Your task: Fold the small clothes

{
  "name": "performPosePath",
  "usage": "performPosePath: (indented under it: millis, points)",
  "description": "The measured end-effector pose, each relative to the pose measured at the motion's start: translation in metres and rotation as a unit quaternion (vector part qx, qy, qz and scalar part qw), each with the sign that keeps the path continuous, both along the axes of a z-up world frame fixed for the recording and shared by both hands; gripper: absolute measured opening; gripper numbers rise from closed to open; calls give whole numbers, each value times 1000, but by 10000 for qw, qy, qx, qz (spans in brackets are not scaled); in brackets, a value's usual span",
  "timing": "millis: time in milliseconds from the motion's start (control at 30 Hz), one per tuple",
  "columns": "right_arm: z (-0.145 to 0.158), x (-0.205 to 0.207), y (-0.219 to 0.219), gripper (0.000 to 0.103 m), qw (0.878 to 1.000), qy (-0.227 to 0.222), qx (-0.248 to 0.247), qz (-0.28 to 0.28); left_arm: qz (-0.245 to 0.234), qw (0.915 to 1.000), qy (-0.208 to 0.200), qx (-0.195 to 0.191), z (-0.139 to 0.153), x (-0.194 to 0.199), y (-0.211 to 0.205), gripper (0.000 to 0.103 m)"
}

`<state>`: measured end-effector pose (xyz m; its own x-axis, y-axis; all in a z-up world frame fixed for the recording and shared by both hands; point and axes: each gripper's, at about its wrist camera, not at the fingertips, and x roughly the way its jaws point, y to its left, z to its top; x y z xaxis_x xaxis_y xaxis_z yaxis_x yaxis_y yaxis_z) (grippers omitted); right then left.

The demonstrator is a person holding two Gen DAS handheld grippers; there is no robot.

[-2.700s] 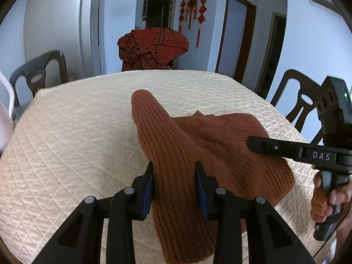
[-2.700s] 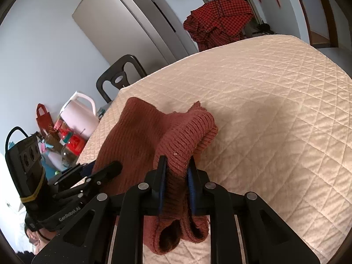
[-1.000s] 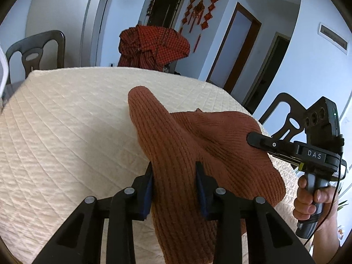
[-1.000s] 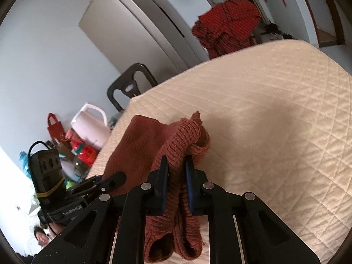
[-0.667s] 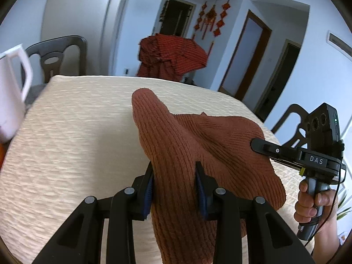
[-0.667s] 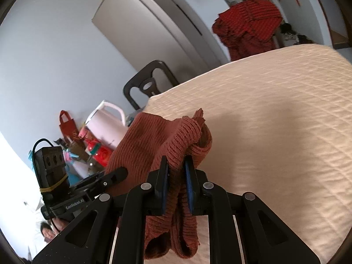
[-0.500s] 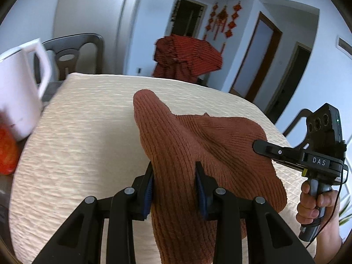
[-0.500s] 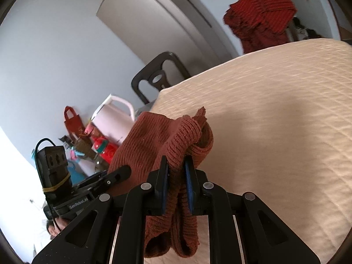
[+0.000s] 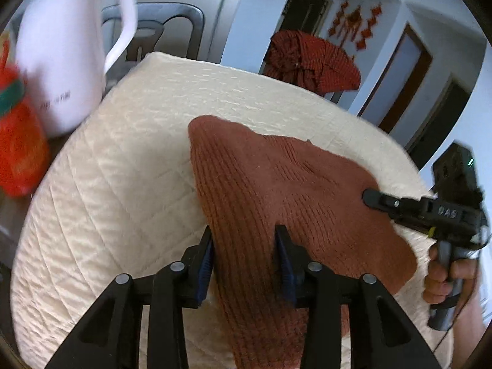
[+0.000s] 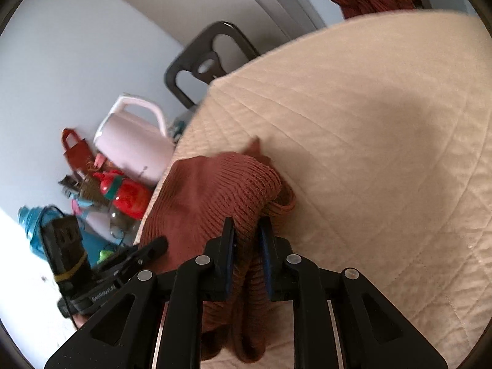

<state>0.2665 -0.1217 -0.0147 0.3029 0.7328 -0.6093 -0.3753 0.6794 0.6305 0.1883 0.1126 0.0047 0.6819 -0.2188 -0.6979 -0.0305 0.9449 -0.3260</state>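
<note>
My left gripper has a thick band of the rust-brown knitted garment running between its fingers; the jaws have just been opening, and although the knit fills the gap from pad to pad, I cannot tell whether they still press on it. From those fingers the garment spreads forward and to the right over the cream quilted table cover. Only this view shows its broad ribbed face and its far rounded corner lying on the quilt. At the garment's right edge my right gripper comes in from the side, with the hand around its handle.

From the right wrist I see the other end. My right gripper's jaws stand narrow around a bunched, doubled fold of the garment, and they too have just been opening. The knit sits between the blue pads and hangs below them in two thick loops. To the left of these fingers lies the tip of my left gripper. Past it stand a pale kettle and a red bottle, off the table's edge. The left view shows the kettle large and close.
</note>
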Motion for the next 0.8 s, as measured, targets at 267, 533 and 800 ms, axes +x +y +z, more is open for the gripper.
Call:
performPosePath:
  millis: [267, 533, 800]
  points:
    - [53, -47, -1, 19, 9927, -1062, -552, 118, 110, 9965, -457, 694, 32, -37, -18, 43]
    - [40, -92, 24, 17, 9745, -1422, -1521, 833, -286, 9952, -257, 898, 21, -61, -44, 43]
    - [26, -87, 10, 17, 9779, -1152, -1615, 660, -87, 9956, -86, 933, 13, -64, -45, 43]
